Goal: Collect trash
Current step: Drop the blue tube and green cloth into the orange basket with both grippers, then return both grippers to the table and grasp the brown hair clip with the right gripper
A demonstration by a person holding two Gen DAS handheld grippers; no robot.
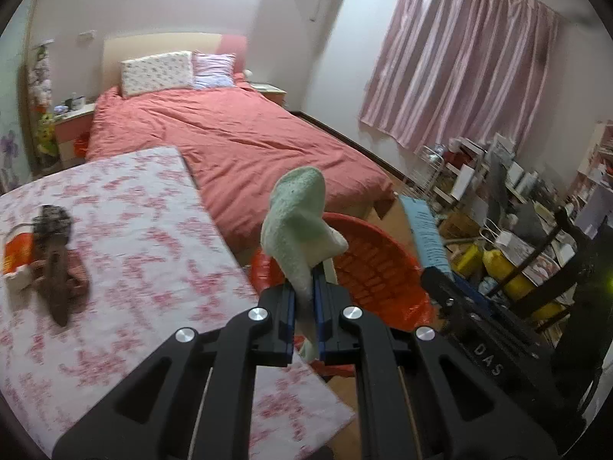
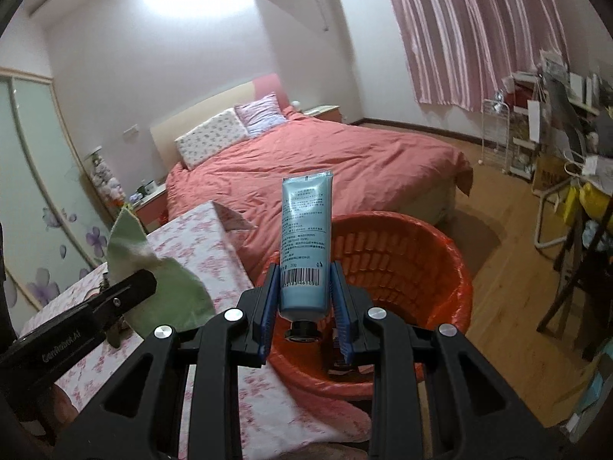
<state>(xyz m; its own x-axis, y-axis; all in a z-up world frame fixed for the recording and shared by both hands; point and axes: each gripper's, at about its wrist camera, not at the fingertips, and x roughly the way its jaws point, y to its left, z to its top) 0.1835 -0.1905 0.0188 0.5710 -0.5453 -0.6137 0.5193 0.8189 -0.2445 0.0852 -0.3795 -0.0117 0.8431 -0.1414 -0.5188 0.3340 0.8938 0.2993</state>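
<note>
The left claw (image 1: 304, 287) is clamped on a pale green fuzzy sock (image 1: 297, 226), which stands up out of its blue-padded jaws in front of the round red plastic basket lined with a red bag (image 1: 387, 268). The right claw (image 2: 306, 299) is clamped on a blue squeeze tube with a black cap (image 2: 305, 245), cap end toward the camera and crimped end up (a barcode shows on its lower part), held over the near rim of the same basket (image 2: 429, 268). Beside the basket stands the worktop covered in a white cloth with pink flowers (image 1: 145, 253), where a dark brown crumpled item (image 1: 55, 280) and an orange packet (image 1: 17, 255) lie, blurred. Behind is a bed with a coral-red duvet (image 1: 237, 134)
</note>
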